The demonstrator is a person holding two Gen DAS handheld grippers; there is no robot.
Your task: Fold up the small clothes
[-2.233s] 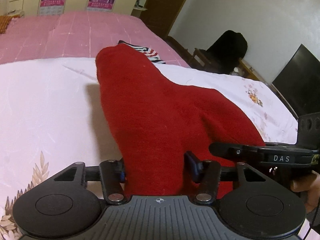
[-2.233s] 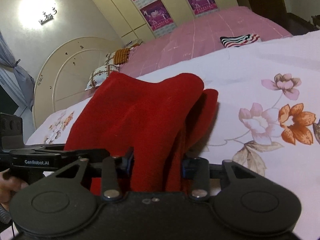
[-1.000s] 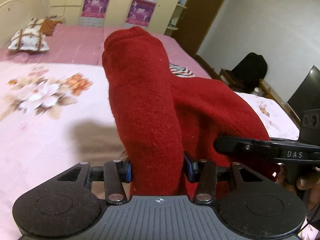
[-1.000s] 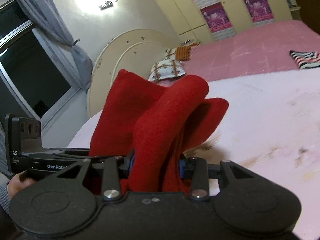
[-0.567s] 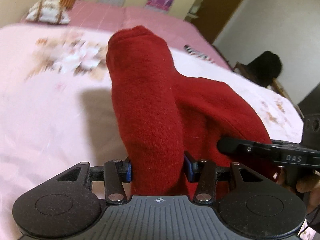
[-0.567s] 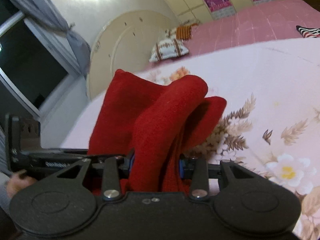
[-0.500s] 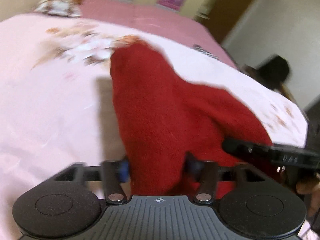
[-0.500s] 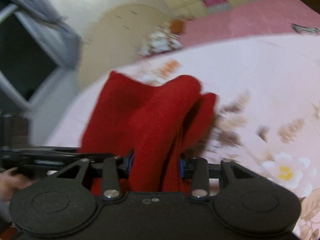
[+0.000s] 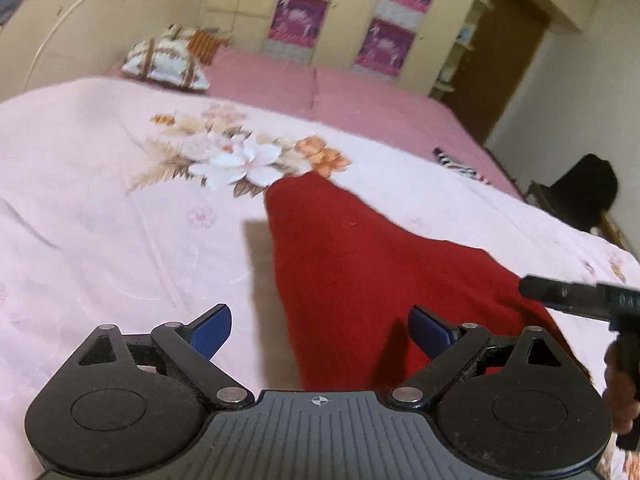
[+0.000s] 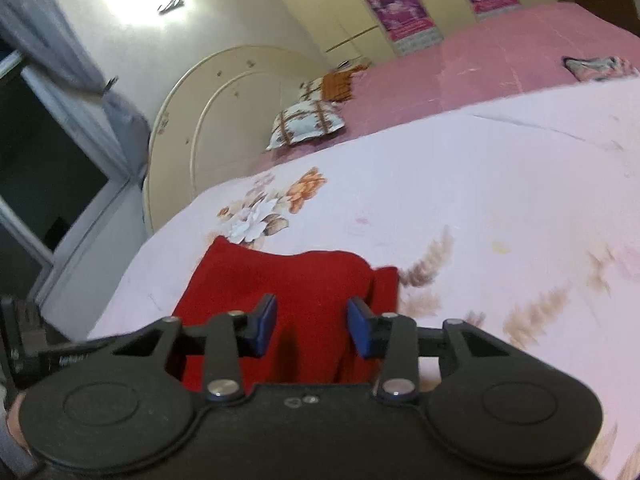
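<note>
1. The red knitted garment [image 9: 360, 280] was found lying on the pale floral bedspread [image 9: 100, 220], near the printed flower bouquet [image 9: 240, 160]; one narrow end was pointed toward the bouquet and the wider part was spread toward the right gripper [image 10: 312, 326].
2. The garment had been brought down from the air, where it was held bunched between both grippers a second before, and was now laid flat on the bed.
3. The task was judged to be partly done: in the right wrist view a doubled edge [image 10: 386, 284] could be seen at the garment's right side, which suggests at least one fold, though the number of layers could not be told.
4. Further folding or smoothing was judged likely to remain, since the shape was left uneven and tapering.
5. The left gripper [image 9: 320, 328] was seen with its jaws just having been opened wide; the cloth lay between and below the blue pads [image 9: 210, 330] but was not pressed by them, so nothing was held.
6. The right gripper was seen partly open, its jaws having been closing slightly; the cloth lay under the gap, and neither pad was seen pressing it.
7. A striped cloth [image 9: 456, 162] was left well apart on the pink sheet [image 9: 360, 104].
</note>
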